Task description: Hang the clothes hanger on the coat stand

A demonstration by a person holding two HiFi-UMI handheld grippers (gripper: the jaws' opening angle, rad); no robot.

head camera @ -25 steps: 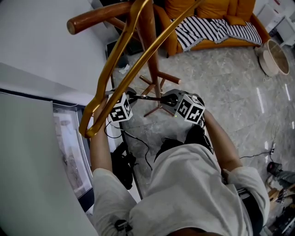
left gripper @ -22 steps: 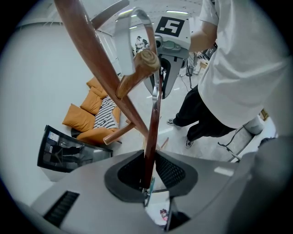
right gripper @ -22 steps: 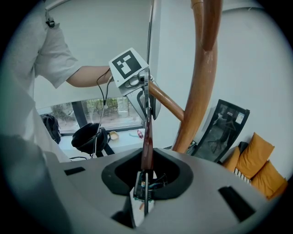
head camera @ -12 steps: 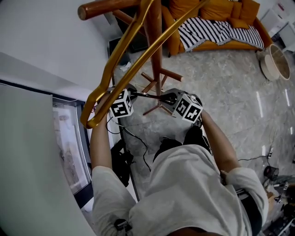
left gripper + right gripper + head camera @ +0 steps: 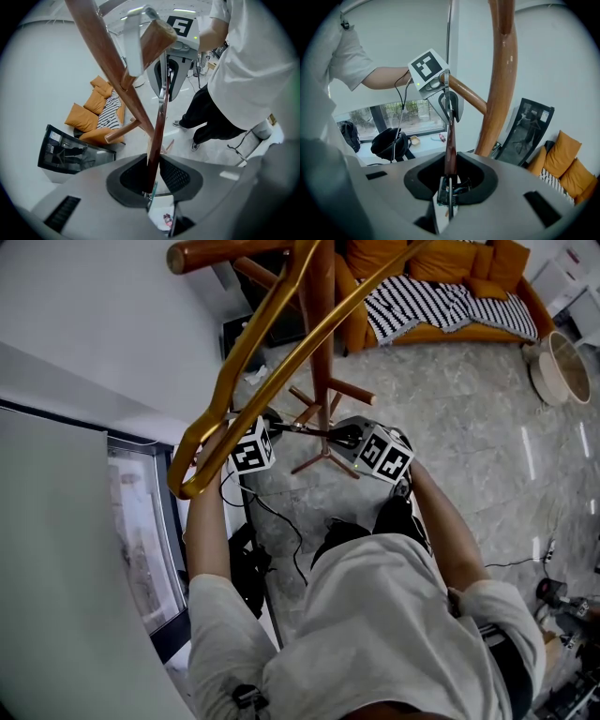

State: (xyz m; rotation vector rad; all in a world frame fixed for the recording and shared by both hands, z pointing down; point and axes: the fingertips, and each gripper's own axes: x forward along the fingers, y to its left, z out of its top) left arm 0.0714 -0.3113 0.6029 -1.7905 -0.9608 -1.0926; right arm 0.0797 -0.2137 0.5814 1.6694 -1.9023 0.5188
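Note:
A thin dark reddish clothes hanger (image 5: 307,432) spans the gap between my two grippers, seen edge-on. My left gripper (image 5: 274,426) is shut on one end and my right gripper (image 5: 345,437) on the other. In the left gripper view the hanger (image 5: 157,136) runs up out of the left gripper (image 5: 151,187) toward the other gripper. The right gripper view shows the hanger (image 5: 450,150) leaving the right gripper (image 5: 449,180) the same way. The wooden coat stand (image 5: 317,306) rises just beyond the hanger, with a peg (image 5: 220,251) sticking out to the left. Its pole (image 5: 499,93) stands close on the right.
A golden-brown wooden hanger frame (image 5: 244,362) crosses the head view close to the camera. Behind the stand is an orange sofa (image 5: 441,259) with a striped blanket (image 5: 441,301). A black bag (image 5: 246,568) lies at the person's feet, a window (image 5: 141,531) is at the left.
Both grippers keep their hold on the hanger. The head view has shifted a little, so the grippers sit slightly higher in the picture.

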